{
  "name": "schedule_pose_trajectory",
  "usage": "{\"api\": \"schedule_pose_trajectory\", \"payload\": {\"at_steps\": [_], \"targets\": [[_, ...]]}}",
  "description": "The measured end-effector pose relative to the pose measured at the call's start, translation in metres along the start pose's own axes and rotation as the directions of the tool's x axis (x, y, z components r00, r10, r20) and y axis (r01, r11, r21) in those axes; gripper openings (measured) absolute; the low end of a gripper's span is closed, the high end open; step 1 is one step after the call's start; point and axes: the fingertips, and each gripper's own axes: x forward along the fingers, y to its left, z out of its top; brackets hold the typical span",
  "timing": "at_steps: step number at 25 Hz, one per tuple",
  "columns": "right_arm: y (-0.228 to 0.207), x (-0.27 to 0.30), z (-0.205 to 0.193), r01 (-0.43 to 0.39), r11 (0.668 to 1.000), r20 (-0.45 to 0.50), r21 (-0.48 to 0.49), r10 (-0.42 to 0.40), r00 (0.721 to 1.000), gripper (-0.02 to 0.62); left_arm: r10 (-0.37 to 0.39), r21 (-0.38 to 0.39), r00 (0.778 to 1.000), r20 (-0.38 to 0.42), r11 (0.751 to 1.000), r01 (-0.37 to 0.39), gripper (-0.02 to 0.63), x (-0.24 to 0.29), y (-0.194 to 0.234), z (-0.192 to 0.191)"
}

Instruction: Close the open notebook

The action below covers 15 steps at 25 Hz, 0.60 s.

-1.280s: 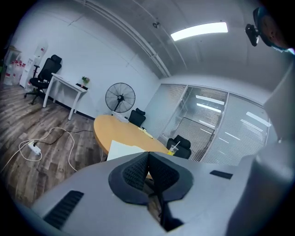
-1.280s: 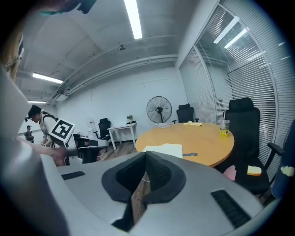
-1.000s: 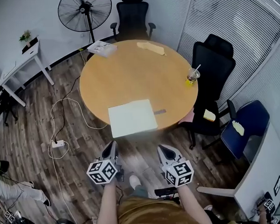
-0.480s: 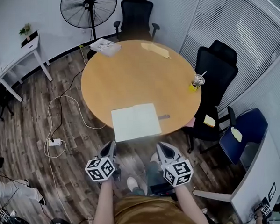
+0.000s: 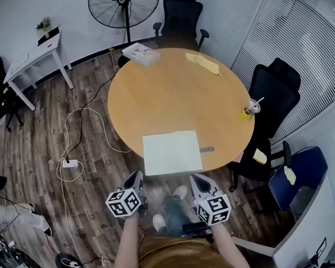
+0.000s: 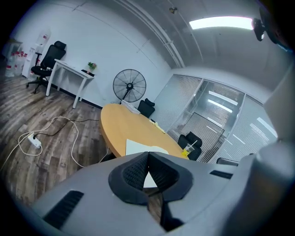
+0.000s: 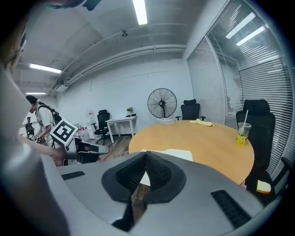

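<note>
Open notebook lies flat, pages up, at the near edge of the round wooden worktop. A small dark item sits just beside its right edge. Left gripper and right gripper are held short of the worktop, above the wood floor, both apart from the notebook. Left gripper jaws: closed tip to tip, nothing between them. Right gripper jaws: likewise closed and empty. Elsewhere the worktop carries a drink cup with straw, a yellow object and a book.
</note>
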Motion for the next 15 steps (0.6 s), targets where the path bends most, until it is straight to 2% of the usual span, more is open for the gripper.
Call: {"api": "schedule_pose_trajectory", "payload": {"at_steps": [10,15], "targets": [[-0.023,0.024,-0.019,-0.008,1.0,-0.057,0.026,0.009,0.998,0.011,0.104,-0.008,0.992,-0.069,0.994,-0.105,0.026,0.025,0.032,-0.021],[-0.037,0.03,-0.031,-0.001,0.999,-0.095,0.032,0.004,0.995,0.011,0.119,-0.024,0.987,-0.112,0.992,-0.122,0.028,0.04,0.04,-0.034]]}}
